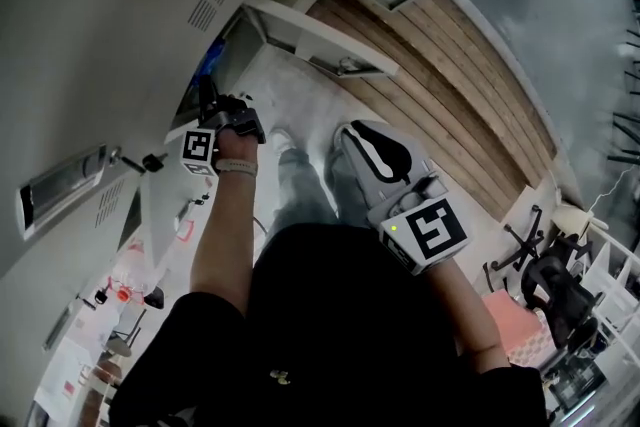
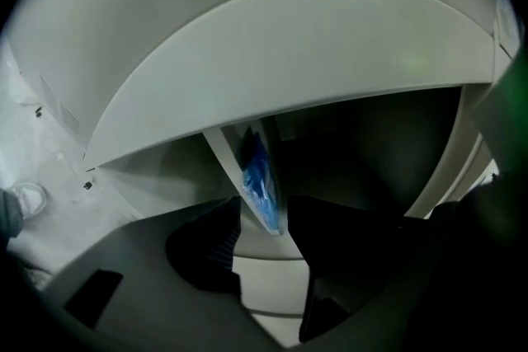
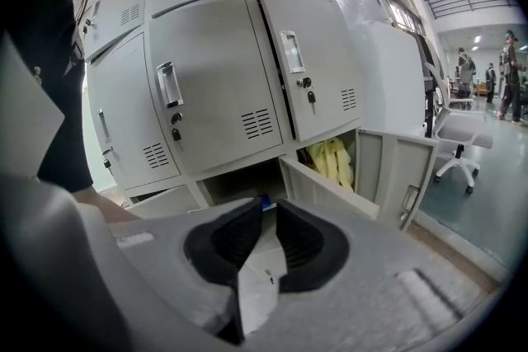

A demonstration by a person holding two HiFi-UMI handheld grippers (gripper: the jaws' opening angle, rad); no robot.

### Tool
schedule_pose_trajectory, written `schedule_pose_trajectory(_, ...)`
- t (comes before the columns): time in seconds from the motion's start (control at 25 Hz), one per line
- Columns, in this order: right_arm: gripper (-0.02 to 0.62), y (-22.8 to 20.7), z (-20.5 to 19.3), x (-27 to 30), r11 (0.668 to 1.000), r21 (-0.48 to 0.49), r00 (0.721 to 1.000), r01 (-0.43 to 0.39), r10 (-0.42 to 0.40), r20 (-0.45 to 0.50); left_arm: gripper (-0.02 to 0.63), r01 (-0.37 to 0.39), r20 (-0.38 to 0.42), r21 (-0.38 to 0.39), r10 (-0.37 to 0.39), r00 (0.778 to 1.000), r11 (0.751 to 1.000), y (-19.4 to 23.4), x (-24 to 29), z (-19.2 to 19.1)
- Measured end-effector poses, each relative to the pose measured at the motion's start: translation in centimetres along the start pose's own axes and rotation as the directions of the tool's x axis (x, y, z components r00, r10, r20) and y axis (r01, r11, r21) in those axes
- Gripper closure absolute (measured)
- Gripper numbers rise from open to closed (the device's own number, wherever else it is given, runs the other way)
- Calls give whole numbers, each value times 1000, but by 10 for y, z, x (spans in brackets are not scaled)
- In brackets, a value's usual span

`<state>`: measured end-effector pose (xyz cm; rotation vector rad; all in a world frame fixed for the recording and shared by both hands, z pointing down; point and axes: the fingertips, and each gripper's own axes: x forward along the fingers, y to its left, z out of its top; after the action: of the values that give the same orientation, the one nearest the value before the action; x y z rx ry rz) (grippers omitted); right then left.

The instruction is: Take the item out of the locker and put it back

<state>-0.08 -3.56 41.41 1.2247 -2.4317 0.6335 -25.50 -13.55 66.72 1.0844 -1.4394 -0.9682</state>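
Note:
The item is a blue thing in a clear packet (image 2: 260, 181), standing on edge inside the dark bottom locker compartment (image 2: 371, 144). In the head view it shows as a blue patch (image 1: 210, 60) at the compartment mouth. My left gripper (image 2: 264, 214) reaches into that compartment with its jaws apart; the packet's lower end stands between the dark fingertips (image 2: 219, 239), and I see no pad pressing on it. From above, the left gripper (image 1: 208, 97) is at the locker opening. My right gripper (image 3: 270, 210) is held back from the lockers, a narrow gap between its jaws and nothing in it; the right gripper (image 1: 358, 133) hangs over the floor.
The compartment's door (image 1: 320, 40) lies swung open, low over the floor. The neighbouring locker is open too, with yellow cloth (image 3: 334, 159) inside and its door (image 3: 404, 169) ajar. Shut grey lockers (image 3: 214, 86) stand above. An office chair (image 3: 458, 140) and distant people (image 3: 507, 74) are at the right.

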Motion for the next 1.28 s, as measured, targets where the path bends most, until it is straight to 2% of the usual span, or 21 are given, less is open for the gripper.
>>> schedule_pose_trajectory(0.36, 546, -7, -6, -8, 999, 16, 999, 37, -37, -8, 433, -42, 51, -20, 43, 998, 999, 15, 15, 12)
schedule_pose_trajectory(0.56, 546, -10, -9, -12, 999, 19, 999, 50, -50, -13, 526, -41, 103, -35, 45, 994, 999, 17, 18, 17)
schedule_pose_trajectory(0.84, 546, -14, -8, -19, 998, 20, 998, 60, -60, -7, 563, -48, 115, -31, 51, 992, 998, 13, 15, 17)
schedule_pose_trajectory(1.28, 546, -18, -11, -33, 998, 22, 998, 62, -62, 2, 571, -44, 78, -44, 47, 996, 998, 15, -7, 5)
